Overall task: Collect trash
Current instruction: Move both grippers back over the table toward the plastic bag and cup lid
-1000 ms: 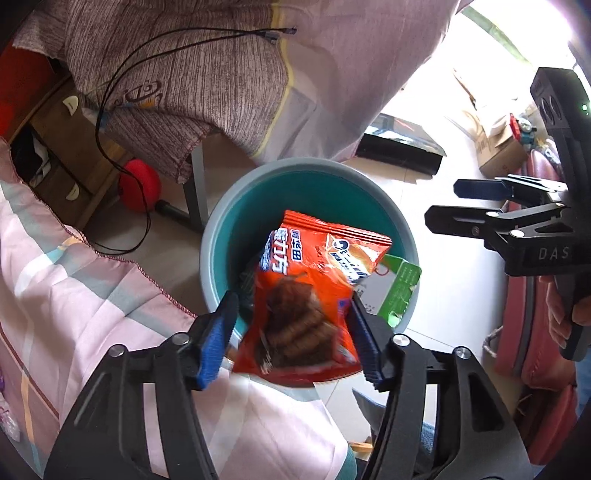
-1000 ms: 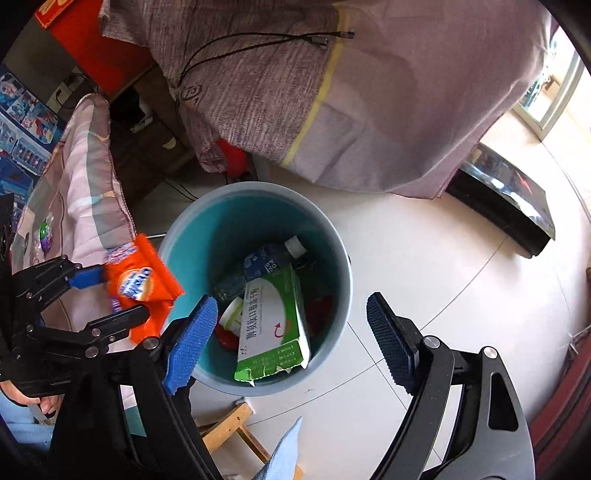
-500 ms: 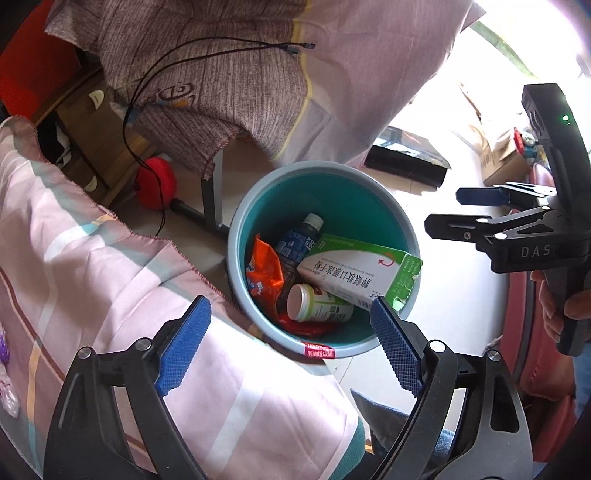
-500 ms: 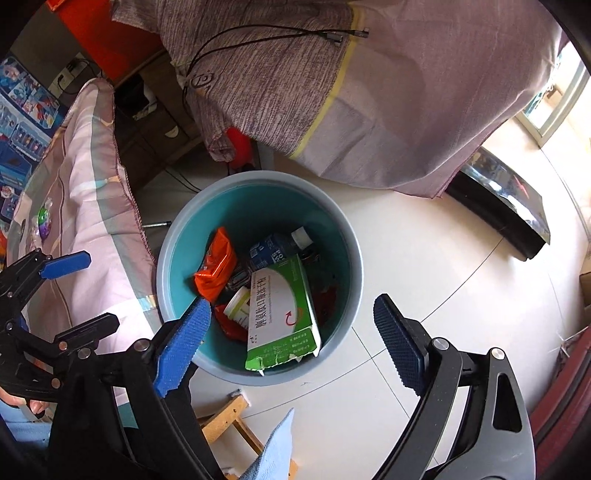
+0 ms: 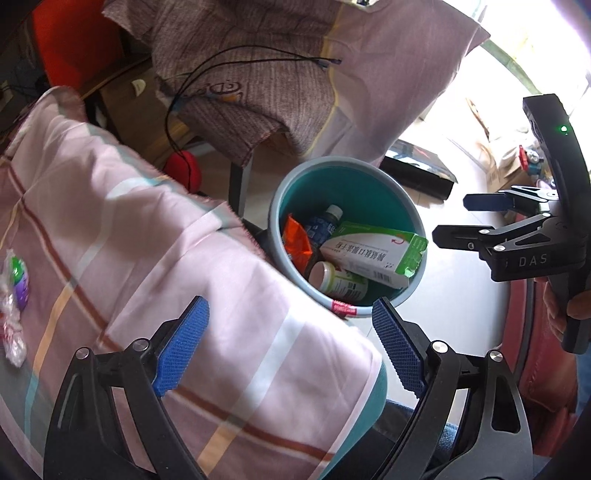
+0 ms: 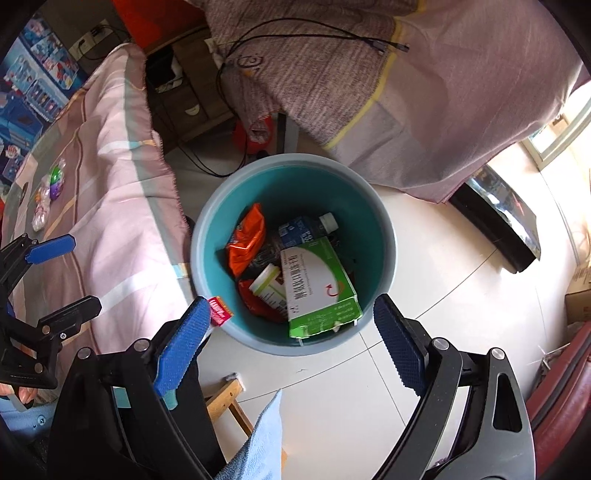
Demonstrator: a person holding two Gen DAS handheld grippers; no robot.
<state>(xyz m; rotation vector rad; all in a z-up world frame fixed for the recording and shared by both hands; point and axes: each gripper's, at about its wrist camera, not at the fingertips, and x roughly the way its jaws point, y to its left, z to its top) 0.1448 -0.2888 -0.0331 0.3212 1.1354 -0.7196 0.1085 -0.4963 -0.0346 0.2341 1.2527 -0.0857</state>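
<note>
The left gripper [image 5: 288, 347] had just opened its jaws wide, empty, above the bedspread's [image 5: 129, 236] edge. The right gripper [image 6: 288, 339] hung spread over the bin's [image 6: 388, 236] near rim. The orange wrapper [image 6: 247, 240] lay inside against the left wall; bare floor [image 6: 443, 266] stretched right.

A round teal plastic bin [image 6: 384, 236] stands on the pale tiled floor [image 6: 443, 295], just right of a table draped in a pink striped cloth [image 6: 122, 206] and in front of a mauve fabric-covered piece of furniture [image 6: 424, 92]. Inside it, an orange snack wrapper [image 6: 246, 240] leans at the left wall, a green-and-white carton [image 6: 317, 288] lies to the right over a small white bottle [image 6: 266, 286], and a blue-labelled bottle [image 6: 306, 229] lies behind them. A black cable [image 6: 314, 35] lies on the fabric behind the bin.
</note>
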